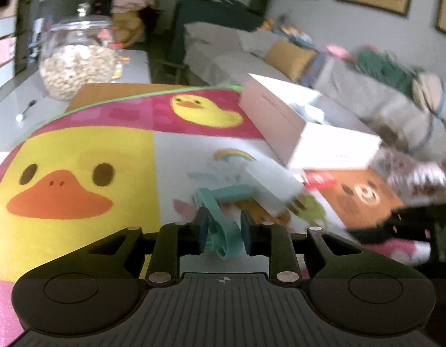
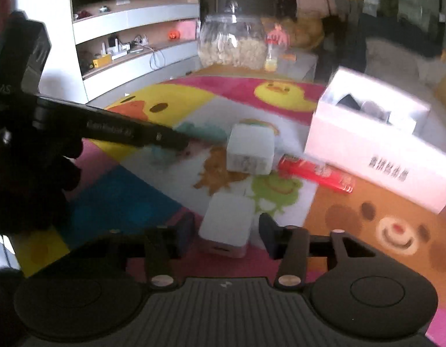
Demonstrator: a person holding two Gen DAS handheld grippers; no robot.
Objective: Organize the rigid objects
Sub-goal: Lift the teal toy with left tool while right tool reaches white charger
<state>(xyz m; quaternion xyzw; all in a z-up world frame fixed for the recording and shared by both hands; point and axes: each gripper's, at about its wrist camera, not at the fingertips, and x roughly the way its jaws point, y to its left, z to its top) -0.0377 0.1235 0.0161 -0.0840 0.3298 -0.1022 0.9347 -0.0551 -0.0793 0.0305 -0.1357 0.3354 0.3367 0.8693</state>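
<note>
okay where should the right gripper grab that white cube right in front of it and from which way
Grip the white cube across its two flat side faces, coming straight in low along the mat. The right gripper already has an open finger on each side, and the faces look parallel.

Both fisheye views are dimly lit by soft, diffuse light. Straight lines are bent toward the edges, and the corners are vignetted to black. Motion blur is strongest on the right of the left wrist view. The white rectangular cardboard box (image 2: 376, 147) is overexposed in the right wrist view, and its printed lettering is smeared. Shadows are faint.
</note>
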